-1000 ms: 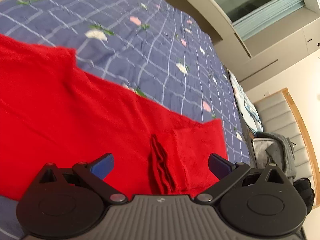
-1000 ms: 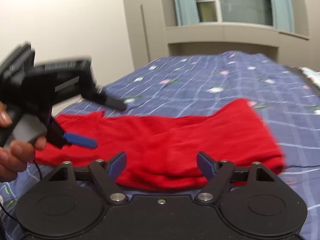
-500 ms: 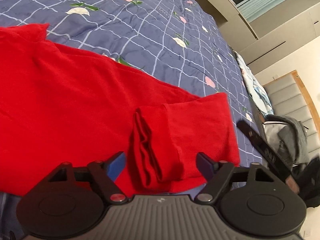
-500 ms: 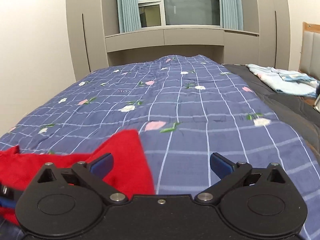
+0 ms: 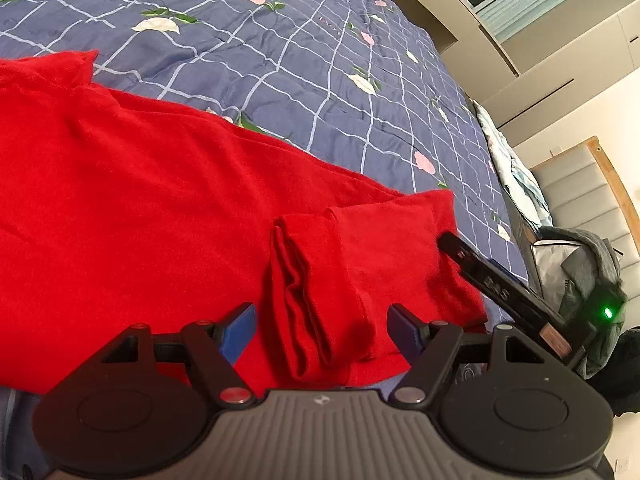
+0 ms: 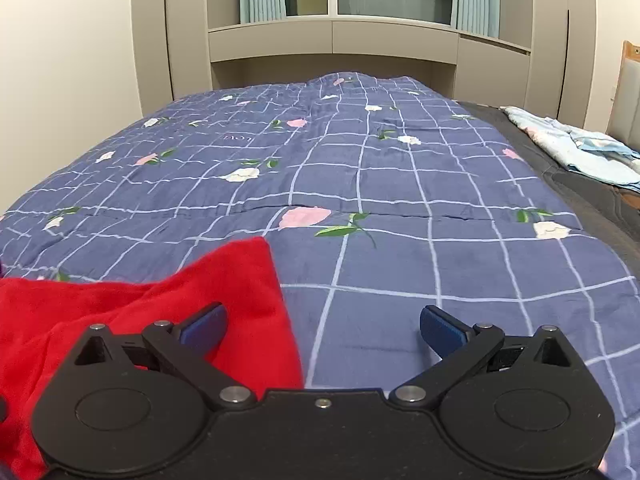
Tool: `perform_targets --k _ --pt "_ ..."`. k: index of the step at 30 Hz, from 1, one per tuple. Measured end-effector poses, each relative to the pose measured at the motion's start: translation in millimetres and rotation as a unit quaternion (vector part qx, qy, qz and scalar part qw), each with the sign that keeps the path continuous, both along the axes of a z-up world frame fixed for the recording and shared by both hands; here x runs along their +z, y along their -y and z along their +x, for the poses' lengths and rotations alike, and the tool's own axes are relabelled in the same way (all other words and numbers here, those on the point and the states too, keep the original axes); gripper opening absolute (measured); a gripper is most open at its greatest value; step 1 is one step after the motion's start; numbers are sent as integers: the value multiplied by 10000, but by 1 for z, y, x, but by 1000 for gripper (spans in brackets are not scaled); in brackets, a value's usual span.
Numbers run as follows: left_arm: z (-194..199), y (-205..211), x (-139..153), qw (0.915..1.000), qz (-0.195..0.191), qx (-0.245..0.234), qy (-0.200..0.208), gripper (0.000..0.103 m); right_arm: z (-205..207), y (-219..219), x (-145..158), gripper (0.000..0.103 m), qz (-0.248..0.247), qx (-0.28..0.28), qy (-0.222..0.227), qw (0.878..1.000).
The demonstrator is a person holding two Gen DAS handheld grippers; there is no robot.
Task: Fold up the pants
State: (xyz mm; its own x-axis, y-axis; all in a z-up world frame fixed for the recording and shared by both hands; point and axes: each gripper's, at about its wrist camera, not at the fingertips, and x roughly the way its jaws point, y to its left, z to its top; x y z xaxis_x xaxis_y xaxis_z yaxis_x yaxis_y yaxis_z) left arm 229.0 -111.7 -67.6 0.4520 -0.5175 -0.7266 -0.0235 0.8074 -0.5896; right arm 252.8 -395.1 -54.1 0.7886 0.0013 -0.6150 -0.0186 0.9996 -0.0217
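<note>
Faintly, "DAS" lettering on right gripper point(image 5: 500, 292)

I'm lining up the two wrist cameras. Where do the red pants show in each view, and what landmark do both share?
Left wrist view: the red pants fill the left and centre, spread on the bed, with a bunched fold just ahead of the open left gripper.
Right wrist view: the pants sit at lower left, one edge ending between the open right gripper's fingers.
Shared landmark: the blue checked floral bedspread.
</note>
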Motion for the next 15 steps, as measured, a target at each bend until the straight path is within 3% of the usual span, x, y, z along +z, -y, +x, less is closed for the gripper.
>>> perform_targets --k 5,9,15 --pt "-1 -1 0 10000 7 -42 11 76 -41 5 8 102 -48 12 64 10000" --pt "-6 1 -1 9999 61 -120 90 76 -68 5 -1 102 -368 -16 -48 9993" --pt "-16 8 1 9989 278 -248 286 76 -84 12 -14 102 14 -284 -53 9996"
